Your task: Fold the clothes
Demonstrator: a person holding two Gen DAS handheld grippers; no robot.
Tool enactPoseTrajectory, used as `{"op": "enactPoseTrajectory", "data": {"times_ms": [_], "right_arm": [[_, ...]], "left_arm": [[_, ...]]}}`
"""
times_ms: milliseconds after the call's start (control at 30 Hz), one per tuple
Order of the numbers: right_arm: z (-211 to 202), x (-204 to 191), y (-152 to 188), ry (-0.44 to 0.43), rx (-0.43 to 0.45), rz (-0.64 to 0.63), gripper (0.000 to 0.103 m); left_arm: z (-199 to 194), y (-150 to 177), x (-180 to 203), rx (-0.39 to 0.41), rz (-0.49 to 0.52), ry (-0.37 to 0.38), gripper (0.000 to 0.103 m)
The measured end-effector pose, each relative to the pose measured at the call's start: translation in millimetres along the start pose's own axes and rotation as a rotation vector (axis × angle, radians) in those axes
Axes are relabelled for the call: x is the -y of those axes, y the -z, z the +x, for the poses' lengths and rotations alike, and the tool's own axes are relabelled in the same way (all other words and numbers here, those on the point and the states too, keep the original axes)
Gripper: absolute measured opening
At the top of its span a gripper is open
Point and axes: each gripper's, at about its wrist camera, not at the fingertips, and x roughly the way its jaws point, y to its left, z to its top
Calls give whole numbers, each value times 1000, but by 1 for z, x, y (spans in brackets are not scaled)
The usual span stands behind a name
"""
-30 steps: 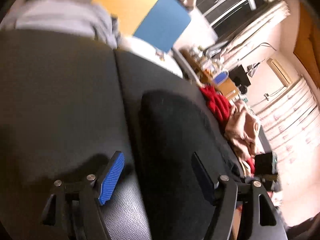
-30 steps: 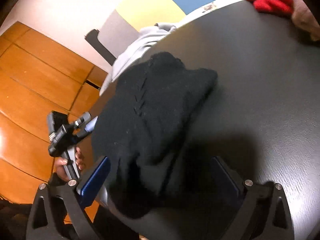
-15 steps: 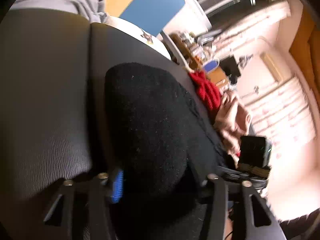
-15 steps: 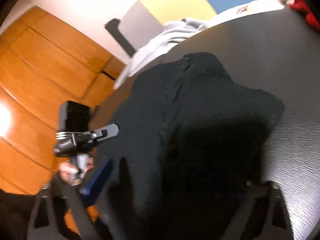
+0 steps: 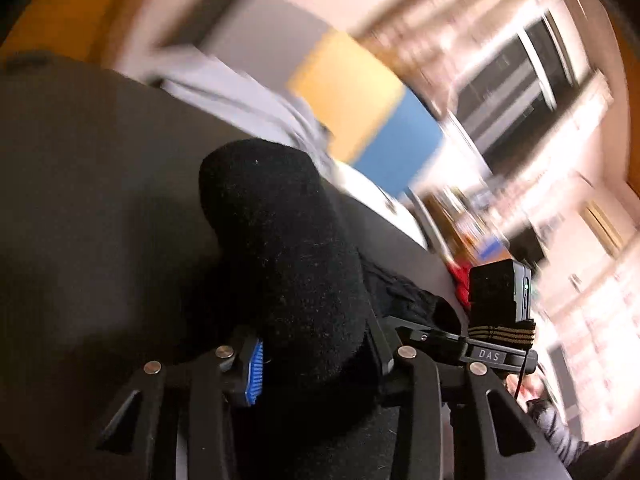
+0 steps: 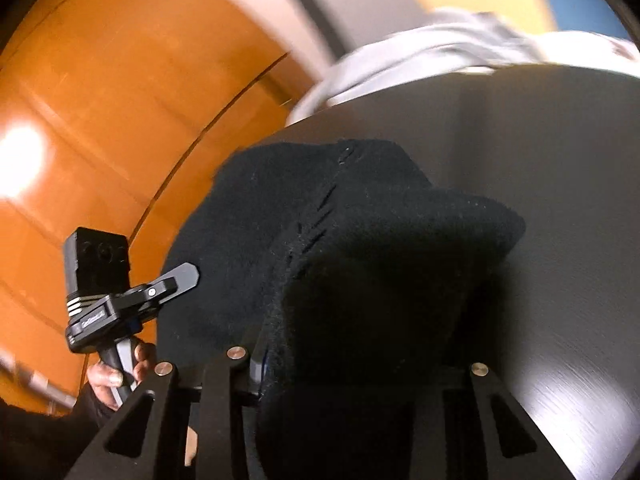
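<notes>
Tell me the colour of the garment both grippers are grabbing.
Black, a fuzzy knit garment; clearest in the right wrist view.

1. "DAS" – pale letters on the black body of the right gripper [image 5: 489, 355], seen at the right edge of the left wrist view, just under the gold-striped band below its camera block.
2. Left gripper [image 6: 104, 312], at the left of the right wrist view: a pale mark on its body's side, too small and blurred to read.
3. Nothing else legible; the far background is motion-blurred in both views.
</notes>
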Motion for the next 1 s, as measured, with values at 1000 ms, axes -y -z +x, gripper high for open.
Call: {"op": "enactPoseTrajectory", "data": {"times_ms": [1000], "right_arm": [[237,-195,-94,-59,-279,-665,47]], "left_arm": [[-113,-40,-156,316,-168,-490,50]]}}
